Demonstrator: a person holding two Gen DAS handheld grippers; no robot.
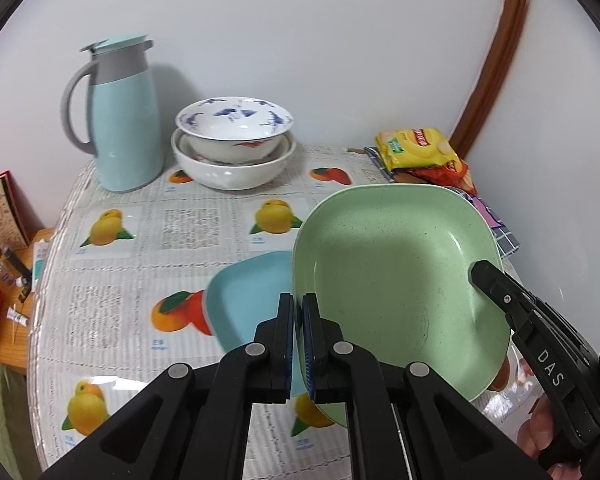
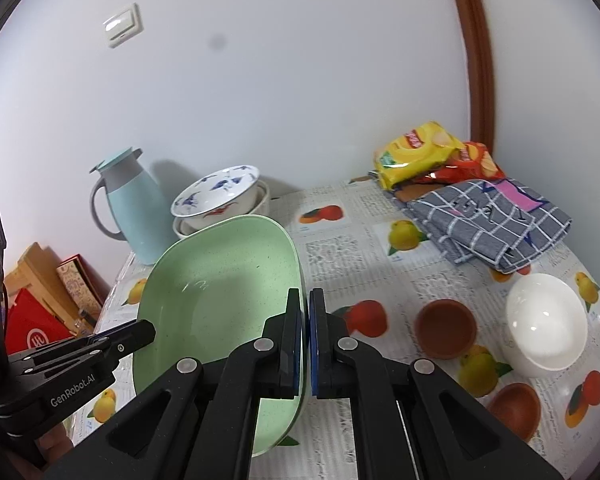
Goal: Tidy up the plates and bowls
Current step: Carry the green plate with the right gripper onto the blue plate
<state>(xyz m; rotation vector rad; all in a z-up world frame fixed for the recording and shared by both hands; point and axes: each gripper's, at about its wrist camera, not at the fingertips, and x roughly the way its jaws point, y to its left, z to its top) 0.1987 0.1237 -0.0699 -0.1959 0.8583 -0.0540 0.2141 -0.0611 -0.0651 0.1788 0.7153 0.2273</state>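
At the far left of the surface (image 1: 204,236), against the wall, a pale blue thermos jug (image 1: 122,120) stood upright on the fruit-printed cloth; just beside it to the right sat a stack of bowls — a blue-patterned bowl (image 1: 234,128) nested inside a plain white bowl (image 1: 232,172). Nearer the camera a light blue square plate (image 1: 248,300) lay on the cloth, its right part hidden behind a green square plate (image 1: 396,276) that was held tilted, well off the flat. The left gripper (image 1: 298,340) had its jaws drawn narrow on the green plate's left rim, one blue pad on each face; the right gripper (image 1: 484,276) gripped the opposite rim, its black finger lying on the inner face at the right.

From the right wrist view, the left gripper (image 2: 140,330) reached in from the left onto the green plate (image 2: 220,292), and the right gripper (image 2: 305,344) had its jaws narrow, pinching the plate's right rim between the pads; the thermos jug (image 2: 140,212) and the stacked bowls (image 2: 220,196) showed behind the plate. To the right, a small brown bowl (image 2: 446,328) stood on the surface, with a second brown bowl (image 2: 514,408) nearer the camera; a white bowl (image 2: 544,324) sat just beside the first. At the back right a folded grey checked cloth (image 2: 496,228) lay near yellow and red snack packets (image 2: 424,152).
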